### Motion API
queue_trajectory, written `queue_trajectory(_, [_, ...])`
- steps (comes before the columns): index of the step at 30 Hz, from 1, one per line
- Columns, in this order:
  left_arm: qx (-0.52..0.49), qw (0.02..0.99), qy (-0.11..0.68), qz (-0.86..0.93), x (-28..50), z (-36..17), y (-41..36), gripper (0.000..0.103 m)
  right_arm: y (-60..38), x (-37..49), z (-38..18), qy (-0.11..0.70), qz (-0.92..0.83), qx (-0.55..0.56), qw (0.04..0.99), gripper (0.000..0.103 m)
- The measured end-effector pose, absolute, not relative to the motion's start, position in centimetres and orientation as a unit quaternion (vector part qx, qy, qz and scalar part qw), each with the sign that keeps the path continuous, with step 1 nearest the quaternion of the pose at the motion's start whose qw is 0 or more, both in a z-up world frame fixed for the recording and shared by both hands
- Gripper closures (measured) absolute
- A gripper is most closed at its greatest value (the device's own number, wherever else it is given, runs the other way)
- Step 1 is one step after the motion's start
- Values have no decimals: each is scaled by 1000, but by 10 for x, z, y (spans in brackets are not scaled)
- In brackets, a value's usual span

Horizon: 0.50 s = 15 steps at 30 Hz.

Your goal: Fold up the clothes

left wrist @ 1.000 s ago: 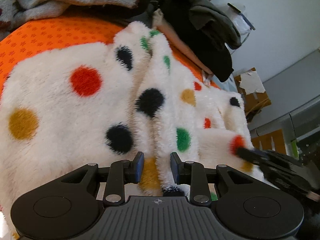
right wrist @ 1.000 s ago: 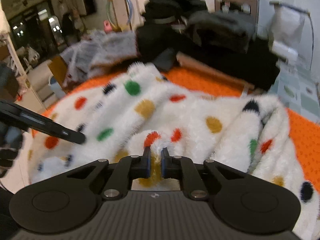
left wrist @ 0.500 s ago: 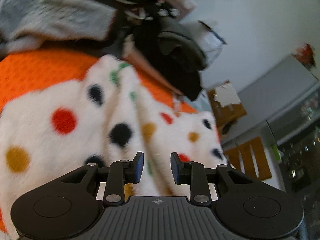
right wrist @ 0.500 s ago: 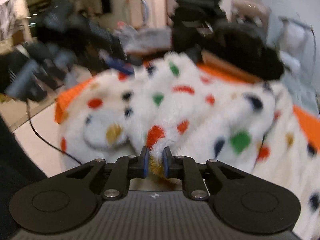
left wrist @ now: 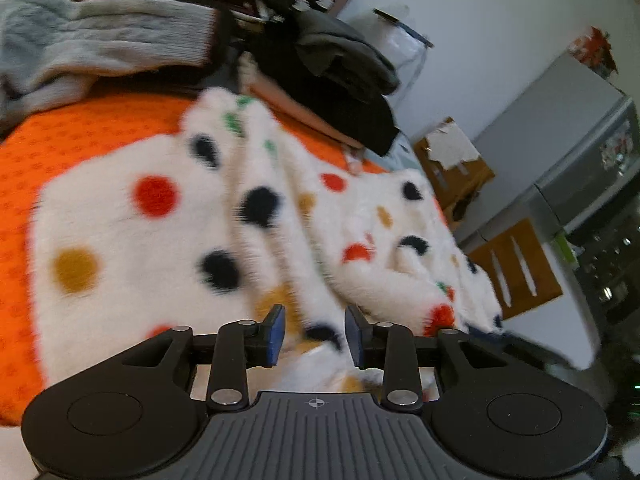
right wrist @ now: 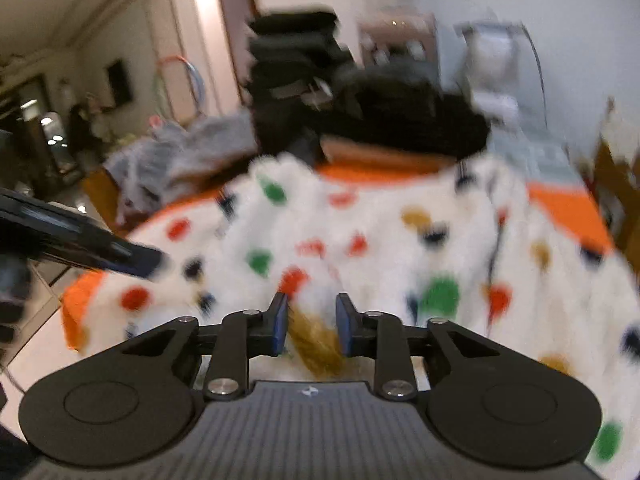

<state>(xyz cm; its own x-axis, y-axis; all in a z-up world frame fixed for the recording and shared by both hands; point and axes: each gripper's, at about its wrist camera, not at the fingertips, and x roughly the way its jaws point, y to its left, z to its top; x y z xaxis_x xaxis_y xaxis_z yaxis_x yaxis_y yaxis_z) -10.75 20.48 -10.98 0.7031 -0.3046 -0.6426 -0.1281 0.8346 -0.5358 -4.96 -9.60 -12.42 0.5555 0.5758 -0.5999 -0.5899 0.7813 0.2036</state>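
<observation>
In the left wrist view, a grey knit [left wrist: 100, 40] is seen piled at the far left, an orange cover [left wrist: 80, 128] is spread beneath, and the white spotted fleece [left wrist: 132, 240] is laid over it with a raised fold running through its middle; dark clothes [left wrist: 340, 80] are heaped behind, and cardboard boxes [left wrist: 452, 160] and a grey cabinet [left wrist: 560, 128] are shown at the right against a pale wall, none of which are clear in the other view. The left gripper [left wrist: 314, 330] is held just above the near part of the fleece, its jaws having just been opening; a narrow gap is left and pile is seen between the pads without being pressed. In the right wrist view, which is blurred, a dim room with a doorway [right wrist: 236, 36] is shown at the left, and the left gripper [right wrist: 156, 260] is seen entering from that side with its tip at the fleece [right wrist: 400, 248]. The stacked dark clothes [right wrist: 360, 120] are seen behind the orange cover [right wrist: 568, 212]. The right gripper [right wrist: 311, 320] is held low over the near edge of the fleece, its jaws having just been opening; a mustard spot lies between the parted pads, which no longer pinch it.
</observation>
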Motion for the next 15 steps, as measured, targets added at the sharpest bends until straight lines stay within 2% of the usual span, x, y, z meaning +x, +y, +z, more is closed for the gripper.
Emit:
queue_trajectory(4, [-289, 882, 372, -17, -129, -109, 229, 63, -84, -52, -166, 360, 319, -44, 876, 75])
queue_trajectory(15, [-265, 898, 348, 49, -176, -107, 280, 52, -103, -89, -108, 325, 305, -12, 895, 65])
